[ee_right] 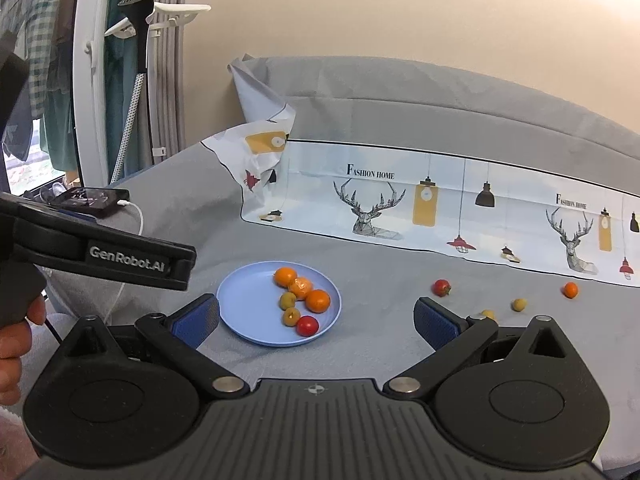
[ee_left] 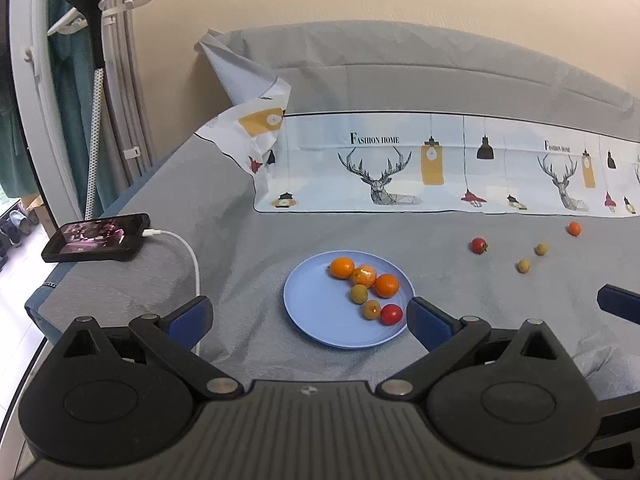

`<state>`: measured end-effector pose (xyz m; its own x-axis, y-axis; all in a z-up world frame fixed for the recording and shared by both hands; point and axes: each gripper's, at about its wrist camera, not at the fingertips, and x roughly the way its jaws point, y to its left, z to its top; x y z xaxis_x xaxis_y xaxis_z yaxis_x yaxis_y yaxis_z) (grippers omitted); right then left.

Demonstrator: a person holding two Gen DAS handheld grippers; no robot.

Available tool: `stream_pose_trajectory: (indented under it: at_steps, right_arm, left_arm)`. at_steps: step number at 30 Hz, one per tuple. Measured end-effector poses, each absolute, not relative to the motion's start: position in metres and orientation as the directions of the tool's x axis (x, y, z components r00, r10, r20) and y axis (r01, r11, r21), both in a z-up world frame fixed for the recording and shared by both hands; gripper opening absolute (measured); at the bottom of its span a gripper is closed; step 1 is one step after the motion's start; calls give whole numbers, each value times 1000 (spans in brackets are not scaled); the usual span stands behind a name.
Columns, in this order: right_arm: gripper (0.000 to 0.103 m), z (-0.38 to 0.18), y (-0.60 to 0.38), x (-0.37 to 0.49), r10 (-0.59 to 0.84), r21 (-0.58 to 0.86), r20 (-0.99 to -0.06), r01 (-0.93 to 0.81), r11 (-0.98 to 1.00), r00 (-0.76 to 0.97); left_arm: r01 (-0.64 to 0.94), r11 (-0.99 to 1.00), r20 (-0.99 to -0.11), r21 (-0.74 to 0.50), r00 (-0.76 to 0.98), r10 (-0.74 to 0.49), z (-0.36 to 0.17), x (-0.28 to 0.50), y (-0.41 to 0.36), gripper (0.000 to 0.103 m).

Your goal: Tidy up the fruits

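Your grey bed point(ee_left: 240, 216) carries everything, with the printed cloth point(ee_left: 400, 168) spread along its far side. Your left gripper point(ee_left: 310, 316) hangs over the blue plate point(ee_left: 316, 312), jaws spread wide and empty. Your right gripper point(ee_right: 316, 320) is equally wide apart, holding nothing. The phone point(ee_left: 96, 237) sits at the left edge. On the plate lie 6 fruits: 3 oranges point(ee_left: 386, 285), 2 longans point(ee_left: 359, 293), 1 tomato point(ee_left: 391, 314). Loose on the bed to the right: a tomato point(ee_left: 478, 245), 2 longans point(ee_left: 523, 266), a small orange point(ee_left: 574, 228).
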<state>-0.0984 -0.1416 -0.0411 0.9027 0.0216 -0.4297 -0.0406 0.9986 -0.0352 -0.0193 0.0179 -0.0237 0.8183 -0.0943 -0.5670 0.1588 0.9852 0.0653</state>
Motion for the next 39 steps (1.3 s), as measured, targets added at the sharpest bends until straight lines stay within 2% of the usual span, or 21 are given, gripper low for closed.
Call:
stream_pose_trajectory:
  at_steps: [23, 39]
  right_arm:
    - [102, -46, -138, -91, 24, -31, -462, -43, 999, 887]
    - [102, -63, -152, -72, 23, 37, -508, -5, 999, 861]
  left_arm:
    - [160, 985, -584, 66, 807, -91, -29, -13, 22, 103]
    - [171, 981, -637, 88, 767, -77, -43, 8, 12, 103]
